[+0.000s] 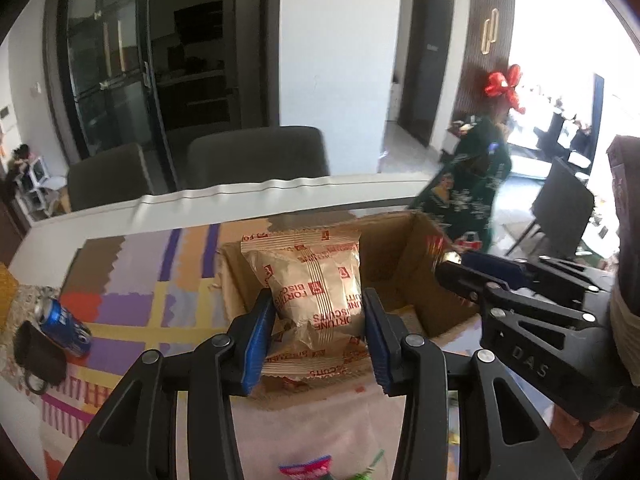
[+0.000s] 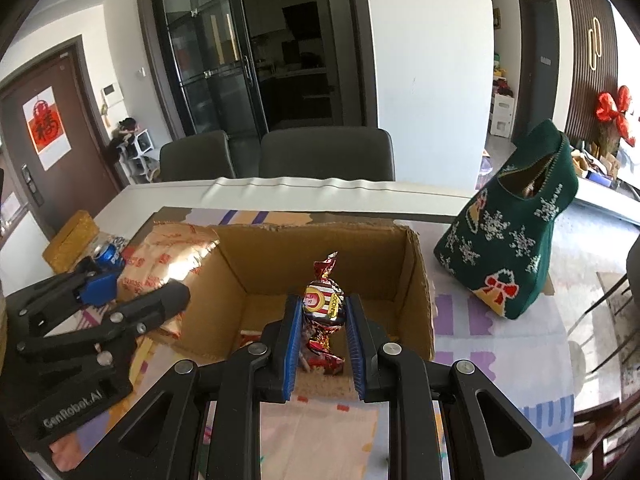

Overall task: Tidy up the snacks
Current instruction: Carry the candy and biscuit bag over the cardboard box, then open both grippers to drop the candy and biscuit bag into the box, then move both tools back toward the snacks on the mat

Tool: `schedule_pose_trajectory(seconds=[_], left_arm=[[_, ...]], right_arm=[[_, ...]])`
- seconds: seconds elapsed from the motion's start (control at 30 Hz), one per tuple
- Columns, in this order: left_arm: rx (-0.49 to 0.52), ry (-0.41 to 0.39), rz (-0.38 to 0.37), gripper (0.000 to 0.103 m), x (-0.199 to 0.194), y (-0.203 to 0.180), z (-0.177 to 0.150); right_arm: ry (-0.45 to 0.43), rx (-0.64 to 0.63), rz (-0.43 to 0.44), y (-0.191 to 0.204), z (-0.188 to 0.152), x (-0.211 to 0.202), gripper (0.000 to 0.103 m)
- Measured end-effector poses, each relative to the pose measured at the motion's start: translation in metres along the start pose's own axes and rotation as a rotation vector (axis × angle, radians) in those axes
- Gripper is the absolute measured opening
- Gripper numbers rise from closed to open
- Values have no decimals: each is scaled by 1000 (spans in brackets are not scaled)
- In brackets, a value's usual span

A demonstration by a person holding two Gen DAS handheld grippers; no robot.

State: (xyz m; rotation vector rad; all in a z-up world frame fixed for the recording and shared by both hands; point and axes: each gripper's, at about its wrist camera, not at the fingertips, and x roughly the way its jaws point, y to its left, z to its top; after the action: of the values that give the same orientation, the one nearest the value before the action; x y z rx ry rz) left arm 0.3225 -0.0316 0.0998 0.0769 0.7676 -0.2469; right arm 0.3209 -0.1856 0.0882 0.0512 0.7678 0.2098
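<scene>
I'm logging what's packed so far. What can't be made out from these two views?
- Cardboard box floor: both views, blocked by the held biscuit packet and wrapped candy.
- Green knit bag contents: right view, opening too dark.
- Left hand-held gripper, right hand-held gripper handles: cut off below.

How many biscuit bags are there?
2 show. One biscuit bag is pinched upright in the left gripper, over the cardboard box. A second bag lies flat under it. More may be hidden.

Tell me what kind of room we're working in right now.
Most likely a home dining area: a table with a patterned cloth, two upholstered chairs behind it, glass doors that seem to open onto a kitchen, and a front door.
</scene>
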Motion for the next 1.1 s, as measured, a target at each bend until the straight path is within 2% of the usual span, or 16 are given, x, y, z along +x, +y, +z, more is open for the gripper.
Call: schedule_pose_trajectory(seconds=[0.07,0.13,0.3,0.4,0.5,0.7,1.1], left_arm=[[-2,4,15,52,2,3,0],[-6,0,27,57,-1,6,-2],[-4,-2,33,58,-15,5,-15],[13,-5,43,62,-27,-1,-27],[26,-5,22,62,-37,-7,-40],[33,-11,3,63,-57,-16,-61],[4,-8,-35,64,-77,-28,-103]], right_arm=[[12,-3,-17,0,3,6,37],[15,1,-24,0,3,7,38],[0,-13,-37,3,-5,-5,45],[-12,-21,-36,6,-15,-17,46],[-21,-23,-27,8,-24,-28,50],[-18,-41,-11,14,-51,-47,50],[-36,-25,-35,11,-93,-76,56]])
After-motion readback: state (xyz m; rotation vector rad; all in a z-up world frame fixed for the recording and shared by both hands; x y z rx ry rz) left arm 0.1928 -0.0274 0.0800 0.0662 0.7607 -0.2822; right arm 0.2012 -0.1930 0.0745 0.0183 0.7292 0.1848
